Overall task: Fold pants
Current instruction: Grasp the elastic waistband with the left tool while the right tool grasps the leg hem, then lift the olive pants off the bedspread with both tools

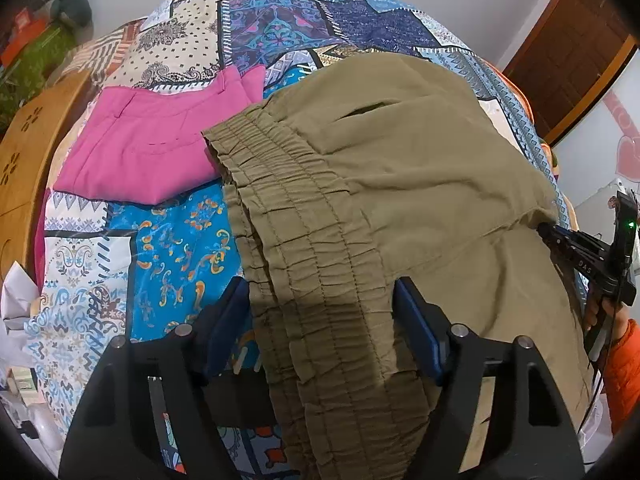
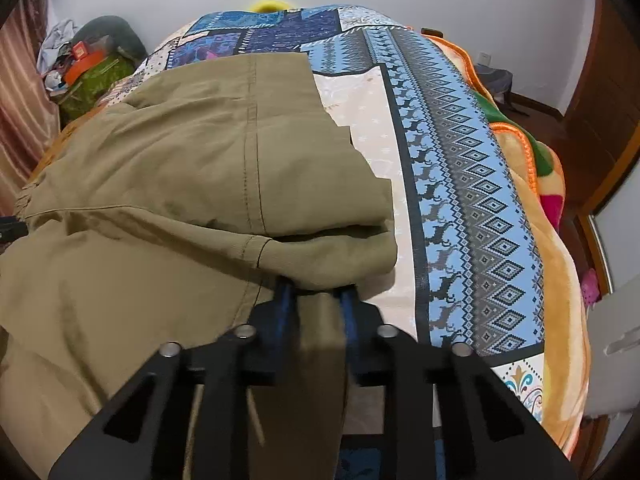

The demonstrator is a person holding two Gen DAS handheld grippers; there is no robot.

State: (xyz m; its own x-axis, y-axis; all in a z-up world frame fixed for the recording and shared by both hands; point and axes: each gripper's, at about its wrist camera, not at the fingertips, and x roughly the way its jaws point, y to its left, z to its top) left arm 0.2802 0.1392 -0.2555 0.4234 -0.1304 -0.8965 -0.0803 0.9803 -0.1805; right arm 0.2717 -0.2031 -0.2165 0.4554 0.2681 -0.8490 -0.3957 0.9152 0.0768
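Note:
Olive-khaki pants [image 1: 400, 184] lie folded over on the patterned bedspread [image 1: 176, 240], their elastic waistband [image 1: 304, 240] running toward my left gripper [image 1: 322, 292]. That gripper is open, its blue pads on either side of the waistband. In the right wrist view the pants [image 2: 180, 168] fill the left and middle. My right gripper [image 2: 316, 292] is shut on a fold of the pants at their right edge. It also shows in the left wrist view [image 1: 552, 236] at the far right, clamped on the cloth.
Folded pink pants [image 1: 152, 148] lie on the bed left of the khaki ones. A wooden headboard [image 1: 28, 152] stands at the left. An orange blanket [image 2: 532, 184] edges the bed's right side. A brown door [image 1: 576, 48] is at the far right.

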